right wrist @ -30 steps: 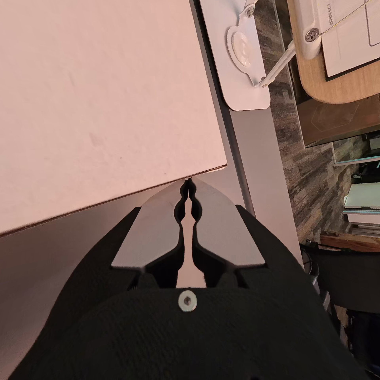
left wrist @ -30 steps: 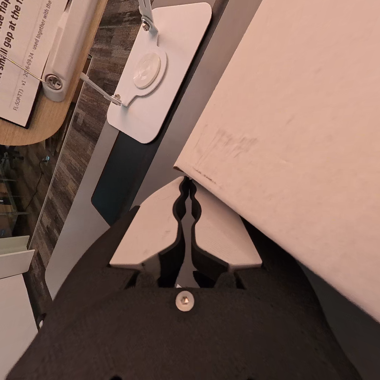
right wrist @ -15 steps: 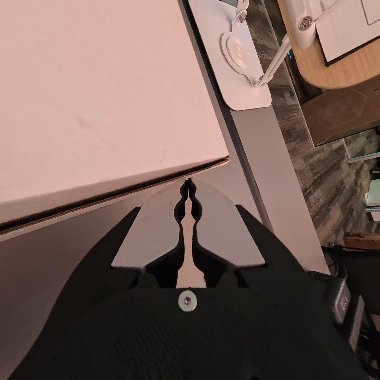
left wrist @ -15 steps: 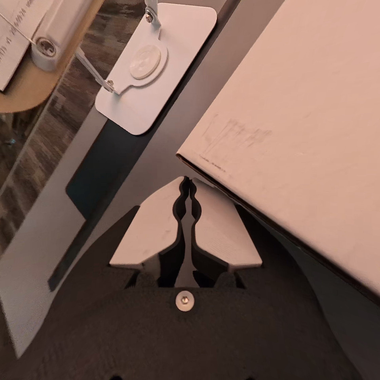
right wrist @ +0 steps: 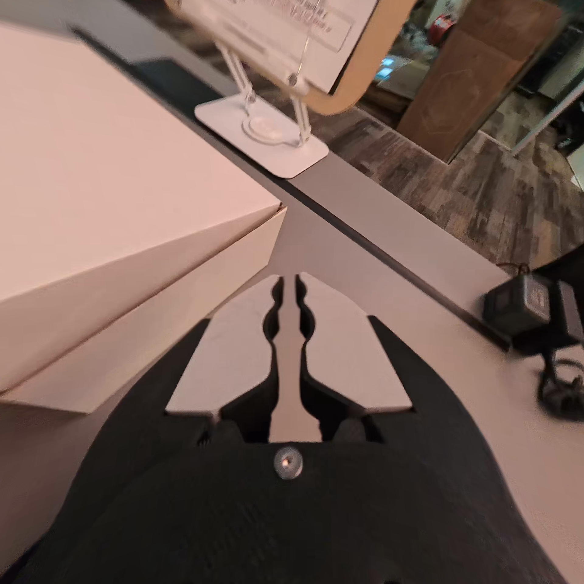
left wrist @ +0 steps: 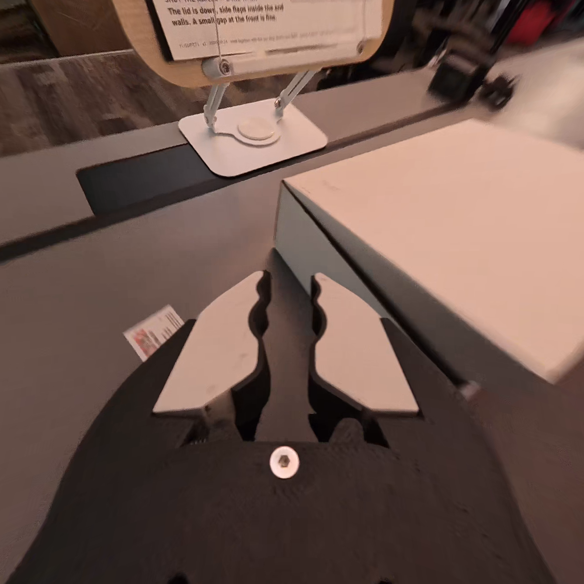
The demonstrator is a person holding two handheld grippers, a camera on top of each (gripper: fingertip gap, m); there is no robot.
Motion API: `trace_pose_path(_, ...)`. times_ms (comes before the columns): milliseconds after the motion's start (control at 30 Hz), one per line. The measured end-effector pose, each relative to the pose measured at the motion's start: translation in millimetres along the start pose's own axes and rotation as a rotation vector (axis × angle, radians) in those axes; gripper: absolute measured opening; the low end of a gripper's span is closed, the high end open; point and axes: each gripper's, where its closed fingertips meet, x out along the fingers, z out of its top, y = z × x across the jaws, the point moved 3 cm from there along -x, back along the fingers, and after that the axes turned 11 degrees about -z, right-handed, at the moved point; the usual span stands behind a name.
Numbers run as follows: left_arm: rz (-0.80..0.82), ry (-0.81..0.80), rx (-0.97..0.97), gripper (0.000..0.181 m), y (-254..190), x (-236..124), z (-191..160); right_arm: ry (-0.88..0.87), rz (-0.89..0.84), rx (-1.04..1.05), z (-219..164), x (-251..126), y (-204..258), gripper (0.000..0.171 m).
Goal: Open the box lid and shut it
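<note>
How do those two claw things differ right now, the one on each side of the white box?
The left gripper has its jaws spread wider; the right gripper shows only a narrow slit between them. The left one sits beside the white box's left corner, the right one beside its right corner. Both are empty, off the box, and share the same black body with pale fingers.

Left claw (left wrist: pixel 290 278) stands parted and empty above the grey surface (left wrist: pixel 158 268), just beside the near corner of the white box (left wrist: pixel 442 237), whose lid lies down. A white document stand (left wrist: pixel 252 142) sits at the far edge, and a small printed card (left wrist: pixel 153 330) lies left of the claw.
</note>
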Motion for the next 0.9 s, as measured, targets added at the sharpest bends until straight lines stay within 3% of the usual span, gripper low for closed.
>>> trace_pose_path(67, -0.073, -0.11, -0.097, 0.041, -22, -27, -7, -0.065, -0.027, 0.116, -6, -35, 6, 0.029)
trace_pose_path(200, -0.262, -0.295, -0.186, 0.059, -86, -50, -23, -0.298, 0.026, 0.381, -9, -95, 46, 0.053)
trace_pose_path(300, -0.125, -0.227, -0.099, 0.071, -107, -25, -43, -0.399, 0.049, 0.493, -11, -112, 76, 0.061)
trace_pose_path(433, 0.009, -0.17, -0.062, 0.067, -113, 6, -55, -0.379, 0.048, 0.523, -12, -102, 100, 0.065)
trace_pose_path(667, 0.206, -0.136, 0.047, 0.034, -107, 12, -53, -0.243, -0.013, 0.447, -13, -74, 122, 0.055)
trace_pose_path(800, 0.275, -0.035, 0.182, 0.011, -109, 9, -52, -0.19, -0.102, 0.347, -15, -70, 121, 0.029)
trace_pose_path(900, 0.353, 0.041, 0.297, 0.009, -110, 10, -54, -0.178, -0.135, 0.268, -13, -72, 123, 0.009)
